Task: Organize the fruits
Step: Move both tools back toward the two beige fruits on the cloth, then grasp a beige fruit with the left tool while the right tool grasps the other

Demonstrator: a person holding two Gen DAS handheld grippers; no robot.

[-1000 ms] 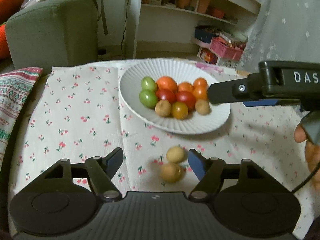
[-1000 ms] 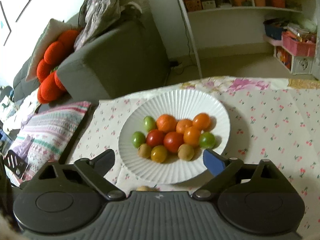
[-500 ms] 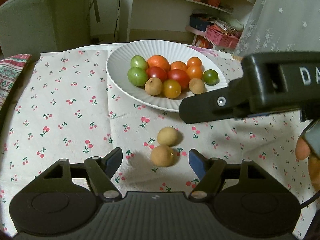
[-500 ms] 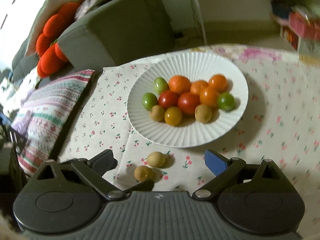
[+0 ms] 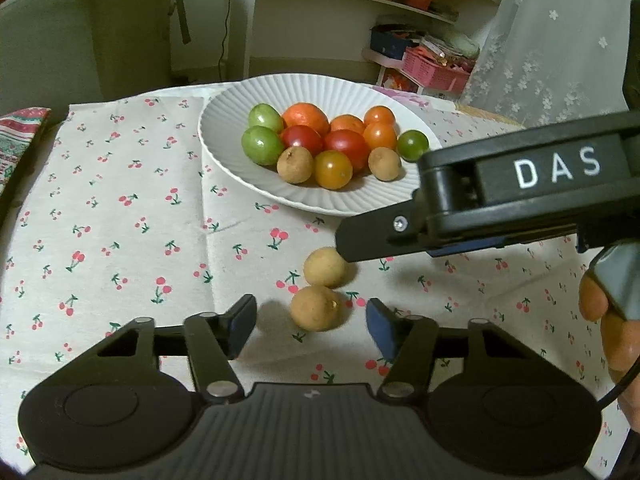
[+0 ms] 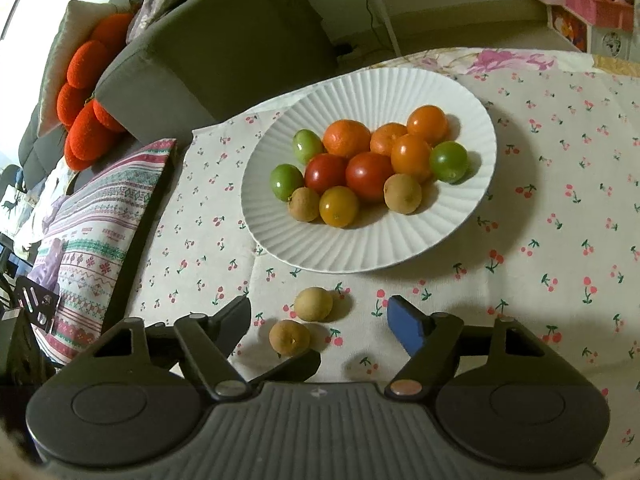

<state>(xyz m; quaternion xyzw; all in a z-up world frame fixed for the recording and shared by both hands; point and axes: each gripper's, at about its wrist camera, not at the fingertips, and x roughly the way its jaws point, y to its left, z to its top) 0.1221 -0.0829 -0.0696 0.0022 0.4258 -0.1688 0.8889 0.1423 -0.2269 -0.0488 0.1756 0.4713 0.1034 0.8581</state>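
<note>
A white ribbed plate (image 5: 224,148) (image 6: 472,216) holds several green, red and orange tomatoes and two brown longans. Two more longans lie on the cherry-print cloth in front of it: a near one (image 5: 315,308) (image 6: 289,337) and a far one (image 5: 325,267) (image 6: 313,303). My left gripper (image 5: 311,326) is open and empty, with the near longan between its fingers. My right gripper (image 6: 320,320) is open and empty, low over both loose longans; it also shows in the left wrist view (image 5: 500,204), its finger tip beside the far longan.
A striped cushion (image 6: 92,232) lies off the table's left edge, with a grey sofa (image 6: 208,52) behind it. A white shelf unit (image 5: 360,4) and a pink basket (image 5: 434,68) stand beyond the table. A patch of floral cloth (image 6: 508,60) lies behind the plate.
Both grippers have pulled back from the plate and come down toward the two loose longans. The green tomato at the plate's right, hidden a second ago in the left wrist view, shows.
</note>
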